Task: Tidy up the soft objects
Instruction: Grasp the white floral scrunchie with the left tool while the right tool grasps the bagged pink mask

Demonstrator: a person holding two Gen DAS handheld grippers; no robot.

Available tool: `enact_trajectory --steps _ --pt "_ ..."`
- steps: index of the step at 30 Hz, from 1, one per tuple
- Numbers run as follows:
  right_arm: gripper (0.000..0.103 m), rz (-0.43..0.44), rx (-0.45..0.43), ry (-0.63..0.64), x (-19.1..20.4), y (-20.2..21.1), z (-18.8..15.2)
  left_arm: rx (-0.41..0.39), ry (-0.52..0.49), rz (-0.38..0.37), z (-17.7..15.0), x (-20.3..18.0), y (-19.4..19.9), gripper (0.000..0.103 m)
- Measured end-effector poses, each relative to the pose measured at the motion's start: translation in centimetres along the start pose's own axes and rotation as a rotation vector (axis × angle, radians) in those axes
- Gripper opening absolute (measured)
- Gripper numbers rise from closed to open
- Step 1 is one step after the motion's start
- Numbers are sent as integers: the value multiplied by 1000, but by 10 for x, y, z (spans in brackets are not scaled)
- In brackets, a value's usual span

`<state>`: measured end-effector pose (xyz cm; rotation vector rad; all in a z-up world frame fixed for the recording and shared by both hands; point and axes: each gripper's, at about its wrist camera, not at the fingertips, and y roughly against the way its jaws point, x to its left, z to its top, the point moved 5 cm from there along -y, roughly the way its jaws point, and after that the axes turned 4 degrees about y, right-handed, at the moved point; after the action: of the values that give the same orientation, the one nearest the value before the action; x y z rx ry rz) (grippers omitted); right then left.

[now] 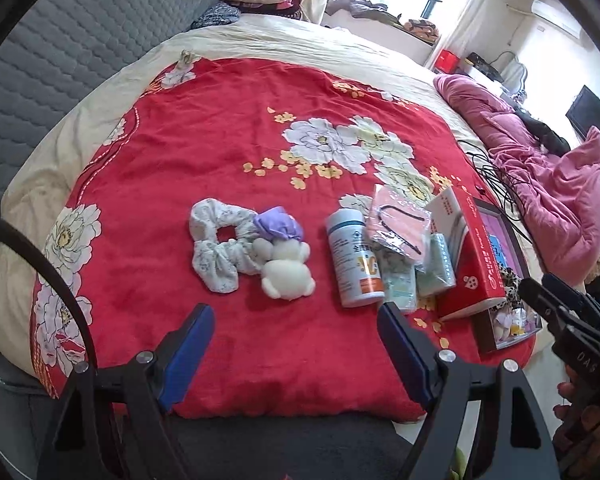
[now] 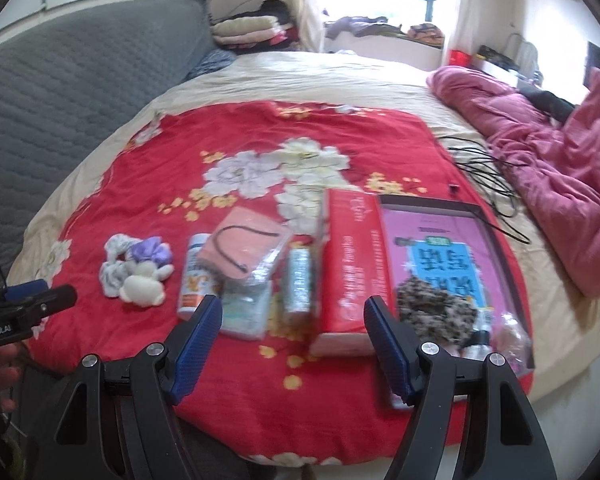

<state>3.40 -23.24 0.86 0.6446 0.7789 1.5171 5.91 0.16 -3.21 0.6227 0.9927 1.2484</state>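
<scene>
On the red floral blanket (image 1: 220, 140) lie a white patterned scrunchie (image 1: 216, 248), a purple scrunchie (image 1: 278, 226) and a small white plush toy (image 1: 286, 270), touching each other. My left gripper (image 1: 296, 318) is open and empty, hovering just in front of them. In the right wrist view the same scrunchies (image 2: 118, 264) and plush (image 2: 142, 290) sit at the left. My right gripper (image 2: 292, 316) is open and empty above tissue packs (image 2: 246, 308). An open box (image 2: 452, 264) holds a leopard scrunchie (image 2: 436, 308).
A white bottle (image 1: 354, 258), a pink packet in plastic (image 1: 396, 224), tissue packs (image 1: 436, 264) and a red box lid (image 1: 468, 256) lie in a row. A pink quilt (image 1: 548, 184) and black cables (image 1: 496, 176) lie at the right. A grey headboard (image 1: 52, 64) stands at the left.
</scene>
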Motion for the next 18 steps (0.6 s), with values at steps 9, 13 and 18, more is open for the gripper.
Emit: enact_trajectory --steps 9,13,18 --pt "75 31 27 239 53 -54 14 50 29 -5 0 20 -23 83" --pt "75 47 57 349 65 -87 18 73 41 -42 2 29 -35 83" --pt "75 -21 113 484 66 -127 22 95 61 -38 10 40 -50 83"
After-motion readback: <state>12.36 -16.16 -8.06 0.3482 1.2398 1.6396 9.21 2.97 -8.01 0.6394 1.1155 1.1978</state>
